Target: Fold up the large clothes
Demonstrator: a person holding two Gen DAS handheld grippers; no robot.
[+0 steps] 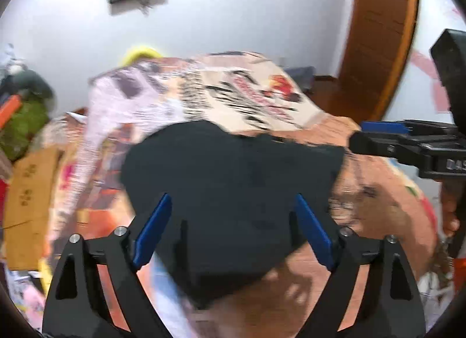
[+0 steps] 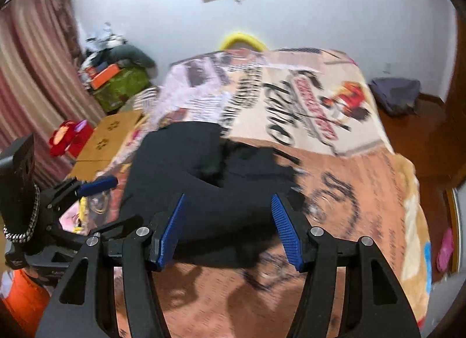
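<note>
A black garment [image 1: 233, 192] lies bunched on a bed covered by a printed orange and cream blanket [image 1: 262, 90]. My left gripper [image 1: 233, 230] is open and empty, its blue pads spread above the garment's near part. My right gripper [image 2: 230, 230] is open and empty above the garment [image 2: 204, 169] near its front edge. The right gripper also shows at the right edge of the left wrist view [image 1: 378, 137], and the left gripper at the left of the right wrist view [image 2: 96, 185]. Both views are blurred by motion.
A cardboard box [image 2: 107, 137] and a green box [image 2: 122, 87] with clutter stand left of the bed. A wooden door [image 1: 378, 32] stands at the right. A dark bundle [image 2: 396, 93] lies on the wooden floor. A striped curtain [image 2: 29, 76] hangs at left.
</note>
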